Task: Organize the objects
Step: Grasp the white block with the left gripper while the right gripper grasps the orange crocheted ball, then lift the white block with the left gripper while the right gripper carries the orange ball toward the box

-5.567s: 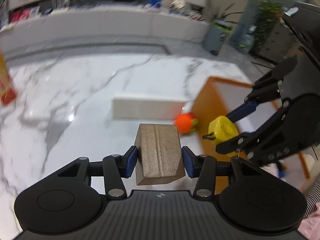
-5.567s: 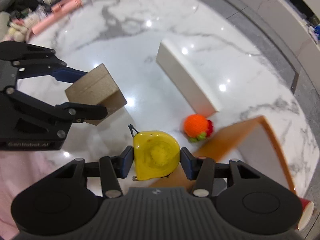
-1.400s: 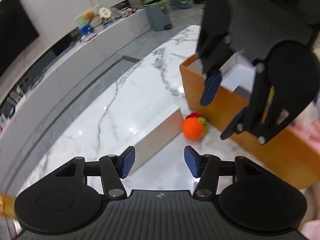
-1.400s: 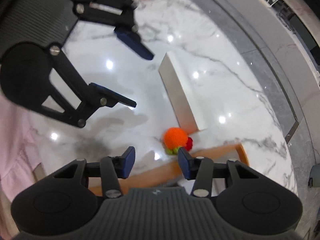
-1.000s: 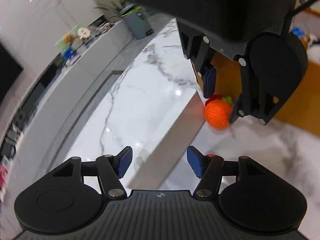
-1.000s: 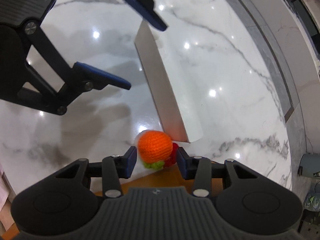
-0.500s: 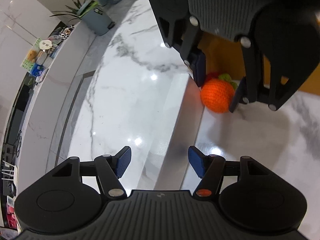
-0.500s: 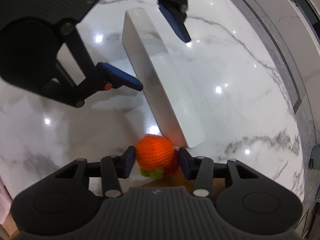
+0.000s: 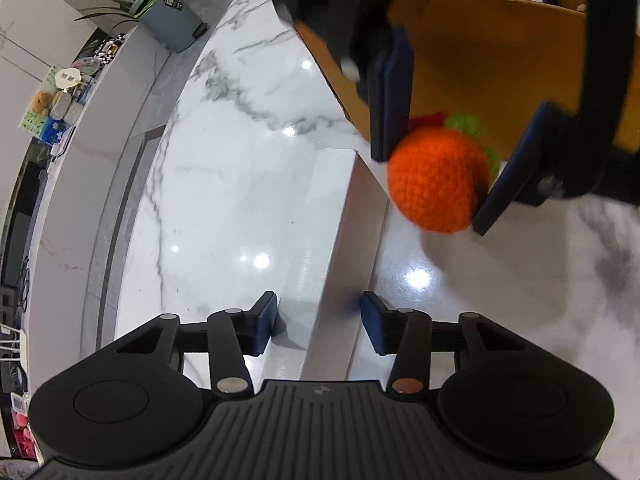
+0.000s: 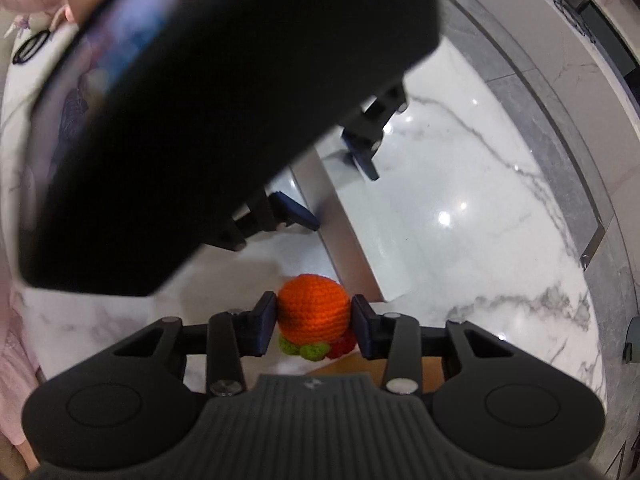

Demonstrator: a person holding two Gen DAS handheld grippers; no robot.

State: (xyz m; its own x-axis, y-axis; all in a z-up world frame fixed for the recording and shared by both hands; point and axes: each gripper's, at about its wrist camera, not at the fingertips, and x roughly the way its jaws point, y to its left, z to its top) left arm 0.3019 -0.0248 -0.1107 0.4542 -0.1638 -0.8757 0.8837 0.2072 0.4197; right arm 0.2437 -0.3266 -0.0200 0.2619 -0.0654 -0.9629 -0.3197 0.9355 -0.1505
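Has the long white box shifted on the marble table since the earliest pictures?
Cannot tell: the white box lies on the marble table, but both cameras moved, so nothing fixed gives a reference.

Crochet ball: bright orange knit, green and red trim at one end. Long box: plain white. Tabletop: glossy white marble, grey veins. Cardboard box: orange-brown. Gripper pads: dark blue on black bodies.
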